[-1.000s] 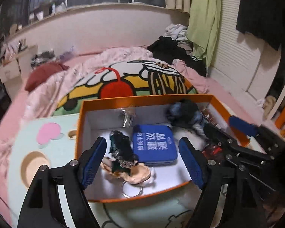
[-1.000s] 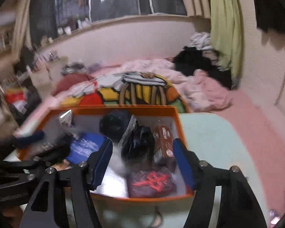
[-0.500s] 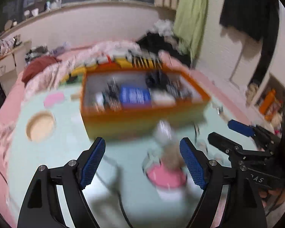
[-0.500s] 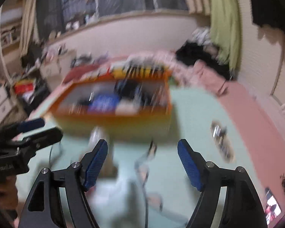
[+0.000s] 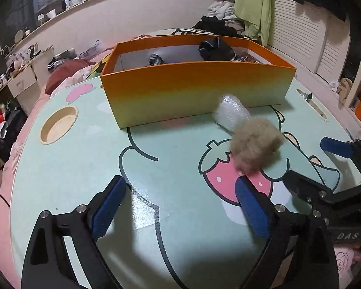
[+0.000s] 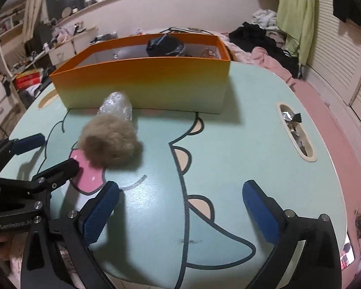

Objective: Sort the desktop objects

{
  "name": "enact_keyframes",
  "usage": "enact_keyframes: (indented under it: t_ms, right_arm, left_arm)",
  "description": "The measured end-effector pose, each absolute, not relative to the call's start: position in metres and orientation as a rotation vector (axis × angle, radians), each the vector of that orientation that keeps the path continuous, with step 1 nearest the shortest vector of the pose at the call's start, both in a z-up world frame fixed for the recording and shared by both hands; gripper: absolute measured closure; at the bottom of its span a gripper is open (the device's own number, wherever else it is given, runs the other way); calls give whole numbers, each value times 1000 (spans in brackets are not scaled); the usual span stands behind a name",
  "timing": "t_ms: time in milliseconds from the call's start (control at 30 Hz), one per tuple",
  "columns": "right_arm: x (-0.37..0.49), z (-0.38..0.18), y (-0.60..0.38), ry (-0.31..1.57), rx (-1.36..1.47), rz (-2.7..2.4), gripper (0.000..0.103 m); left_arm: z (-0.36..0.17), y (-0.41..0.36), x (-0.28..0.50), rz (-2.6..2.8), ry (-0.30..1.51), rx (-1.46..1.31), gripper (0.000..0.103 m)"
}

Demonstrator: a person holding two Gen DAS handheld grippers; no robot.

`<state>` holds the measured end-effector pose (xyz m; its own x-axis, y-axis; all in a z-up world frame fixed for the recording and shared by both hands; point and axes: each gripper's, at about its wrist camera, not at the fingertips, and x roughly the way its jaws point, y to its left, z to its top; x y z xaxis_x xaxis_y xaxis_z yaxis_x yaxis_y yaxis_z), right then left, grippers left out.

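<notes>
An orange box (image 5: 195, 91) stands at the back of the mint-green cartoon table (image 5: 84, 168); a black pouch (image 5: 216, 49) and a shiny item (image 5: 155, 60) show over its rim. In front of it lie a bubble-wrapped bundle (image 5: 232, 113) and a fuzzy brown ball (image 5: 256, 148). My left gripper (image 5: 180, 185) hovers low over the table, just left of and nearer than the ball, jaws opening, nothing between them. My right gripper (image 6: 180, 187) is to the right of the ball (image 6: 112, 144), jaws opening wide over bare table.
A round cup hole (image 5: 59, 125) sits at the table's left. A long slot (image 6: 296, 130) at its right holds foil wrappers. Bedding and heaped clothes lie behind the box. Each gripper shows in the other's view, close beside the ball.
Both grippers have drawn back from above the box's inside and sunk to the table in front of it. Both sets of jaws stand wider. The fuzzy ball and the bundle have come into view.
</notes>
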<state>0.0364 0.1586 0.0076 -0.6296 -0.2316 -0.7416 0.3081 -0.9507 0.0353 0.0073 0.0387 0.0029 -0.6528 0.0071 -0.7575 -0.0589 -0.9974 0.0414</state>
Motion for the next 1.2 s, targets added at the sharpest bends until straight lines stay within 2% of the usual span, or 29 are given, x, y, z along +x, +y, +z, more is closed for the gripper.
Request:
enact_keyframes:
  t_ms: [233,1200]
  right_arm:
    - [14,21,156,124,1143,-2581,0]
    - [11,25,157,120,1143,-2578,0]
  left_arm:
    - [0,36,7,2817,96,-1297,7]
    - [1,36,8,2817,96,-1298,7]
